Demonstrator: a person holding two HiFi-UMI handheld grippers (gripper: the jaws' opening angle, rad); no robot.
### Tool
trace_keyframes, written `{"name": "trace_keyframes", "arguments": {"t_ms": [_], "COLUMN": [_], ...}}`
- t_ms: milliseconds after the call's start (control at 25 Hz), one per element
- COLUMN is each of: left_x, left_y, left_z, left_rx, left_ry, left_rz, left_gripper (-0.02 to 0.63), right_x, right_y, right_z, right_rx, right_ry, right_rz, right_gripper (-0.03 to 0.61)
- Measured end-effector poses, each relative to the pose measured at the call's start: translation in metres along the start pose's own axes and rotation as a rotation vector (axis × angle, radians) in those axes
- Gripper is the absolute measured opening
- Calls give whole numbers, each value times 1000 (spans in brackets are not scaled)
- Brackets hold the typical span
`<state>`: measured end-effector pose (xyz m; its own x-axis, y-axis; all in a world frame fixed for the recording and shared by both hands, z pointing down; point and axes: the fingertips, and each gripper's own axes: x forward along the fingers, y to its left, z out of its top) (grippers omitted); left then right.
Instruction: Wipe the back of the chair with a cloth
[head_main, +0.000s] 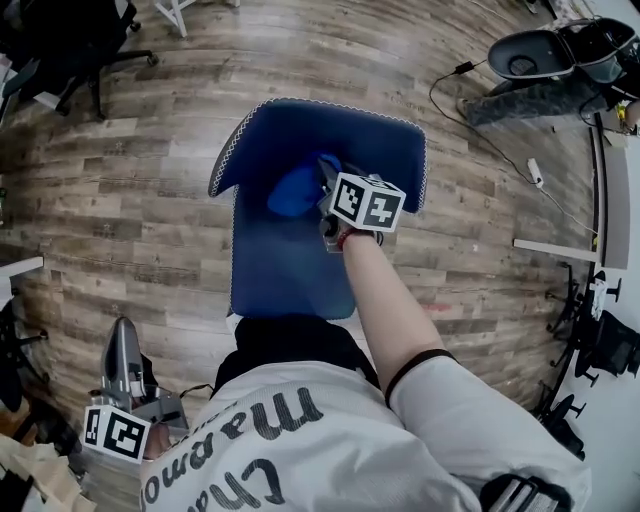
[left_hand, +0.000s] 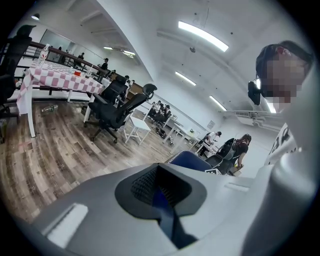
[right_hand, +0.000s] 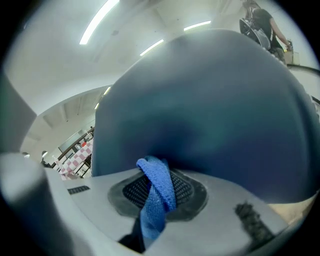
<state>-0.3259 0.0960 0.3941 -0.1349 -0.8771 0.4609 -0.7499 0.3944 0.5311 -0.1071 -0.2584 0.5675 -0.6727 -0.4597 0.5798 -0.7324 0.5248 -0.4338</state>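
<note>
right gripper (right_hand: 159, 197): clamped tight on the blue cloth (right_hand: 156, 185)
cloth: bunched up, pushed against the chair back (right_hand: 210, 110), looks like it's touching
chair (head_main: 290, 260): right in front of the person, on the wood floor (head_main: 120, 200)
left gripper (head_main: 122, 345): down low at the side, jaws together, nothing in them
step: I'd say mid-wipe
next: probably drag the cloth across, keeping it pressed on
</note>
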Motion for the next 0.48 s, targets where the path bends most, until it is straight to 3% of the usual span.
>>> {"name": "trace_keyframes", "arguments": {"t_ms": [320, 480], "left_x": [13, 21], "left_y": [-9, -21], "left_z": [5, 7], "left_rx": [32, 58], "left_ry": [31, 44], "left_rz": [-45, -67], "left_gripper": [5, 5], "right_x": [-42, -66], "right_y": [-67, -93], "right_z": [11, 16], "right_rx": [49, 53], "right_ry": [-40, -63], "right_rz": [-179, -212], "right_gripper": [72, 72]}}
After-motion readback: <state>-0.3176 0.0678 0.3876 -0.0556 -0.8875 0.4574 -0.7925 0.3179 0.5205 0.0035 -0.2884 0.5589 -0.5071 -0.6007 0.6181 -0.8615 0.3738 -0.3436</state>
